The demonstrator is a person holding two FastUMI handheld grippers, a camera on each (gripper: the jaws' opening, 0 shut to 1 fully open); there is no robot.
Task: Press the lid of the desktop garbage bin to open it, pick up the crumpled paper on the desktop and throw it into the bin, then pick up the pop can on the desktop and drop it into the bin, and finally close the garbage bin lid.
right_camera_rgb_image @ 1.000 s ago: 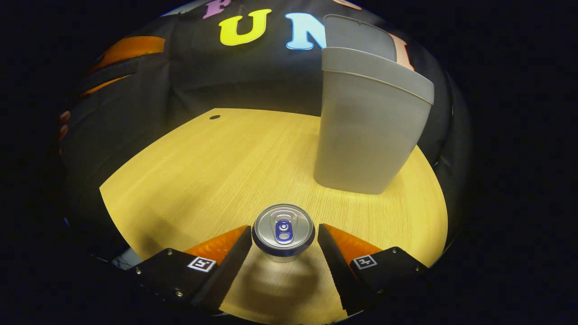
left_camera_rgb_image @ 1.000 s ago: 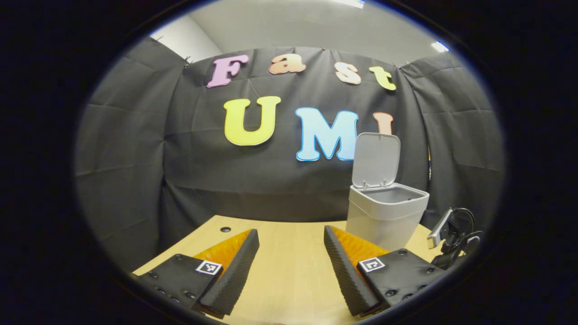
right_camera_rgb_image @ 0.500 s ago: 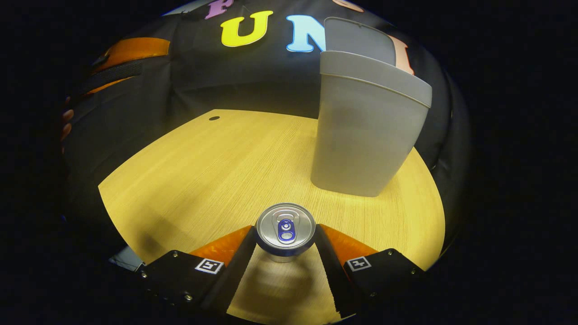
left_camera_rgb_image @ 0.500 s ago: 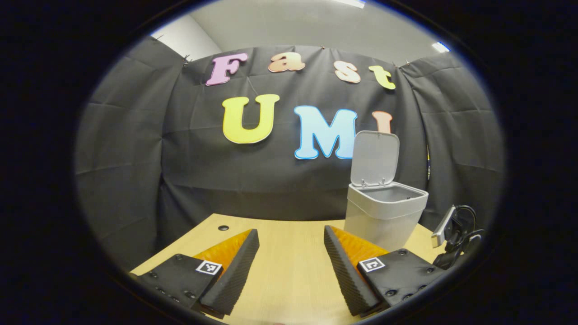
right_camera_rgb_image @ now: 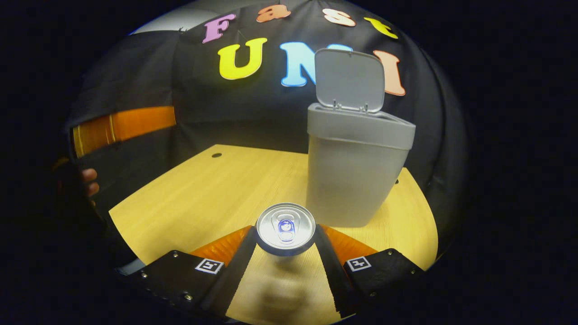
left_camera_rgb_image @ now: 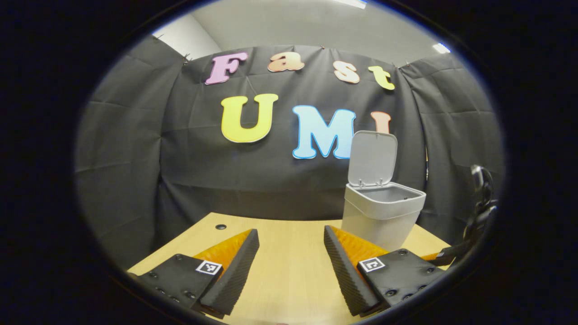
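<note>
Black cloth walled the booth behind my wooden desk (right_camera_rgb_image: 189, 189). On the desk stood the grey garbage bin (right_camera_rgb_image: 352, 180), its lid (right_camera_rgb_image: 350, 79) tipped up and back, the mouth open. I saw the bin again in the left gripper view (left_camera_rgb_image: 381, 212), ahead and to the right of my left tool (left_camera_rgb_image: 291, 264), whose fingers stood spread apart with nothing between them. My right tool (right_camera_rgb_image: 285, 253) was clamped on the pop can (right_camera_rgb_image: 285, 229), both fingers pressing its sides, the can upright just before the bin.
</note>
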